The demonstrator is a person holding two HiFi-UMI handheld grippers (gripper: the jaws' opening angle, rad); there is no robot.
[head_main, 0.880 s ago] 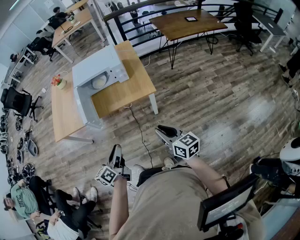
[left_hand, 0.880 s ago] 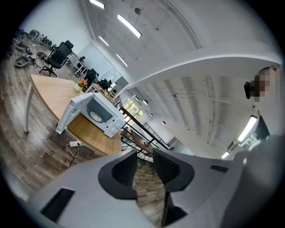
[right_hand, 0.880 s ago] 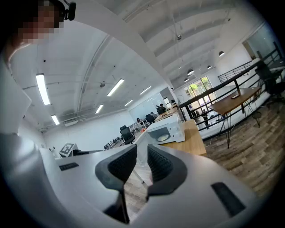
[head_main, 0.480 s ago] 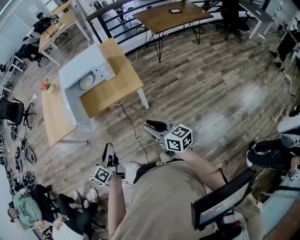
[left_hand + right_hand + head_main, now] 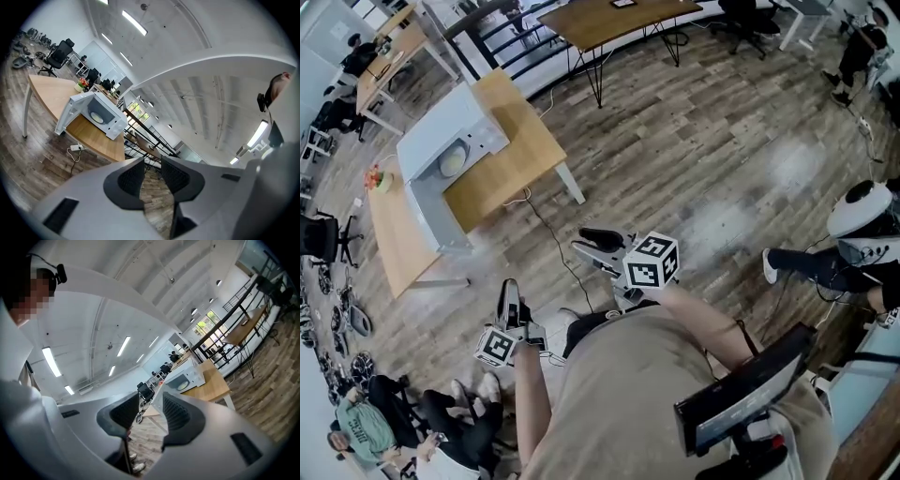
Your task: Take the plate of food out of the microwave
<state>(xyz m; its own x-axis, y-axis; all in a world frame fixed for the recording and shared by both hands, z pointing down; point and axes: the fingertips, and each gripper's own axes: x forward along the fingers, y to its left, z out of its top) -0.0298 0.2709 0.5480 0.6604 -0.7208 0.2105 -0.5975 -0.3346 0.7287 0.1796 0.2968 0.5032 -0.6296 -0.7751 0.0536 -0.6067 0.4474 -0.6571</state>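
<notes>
The person's left arm (image 5: 534, 403) and right arm (image 5: 705, 330) reach forward, elbows bent. The left gripper (image 5: 508, 291) sits at eight o'clock from the right gripper (image 5: 589, 244) and aims toward twelve; the right aims toward ten. Both pairs of jaws stand slightly apart, holding nothing.

Upper left, the plate (image 5: 451, 163) in the microwave (image 5: 439, 133) is being shown too small for detail; lower left, seated people (image 5: 358, 427) are being cropped.
</notes>
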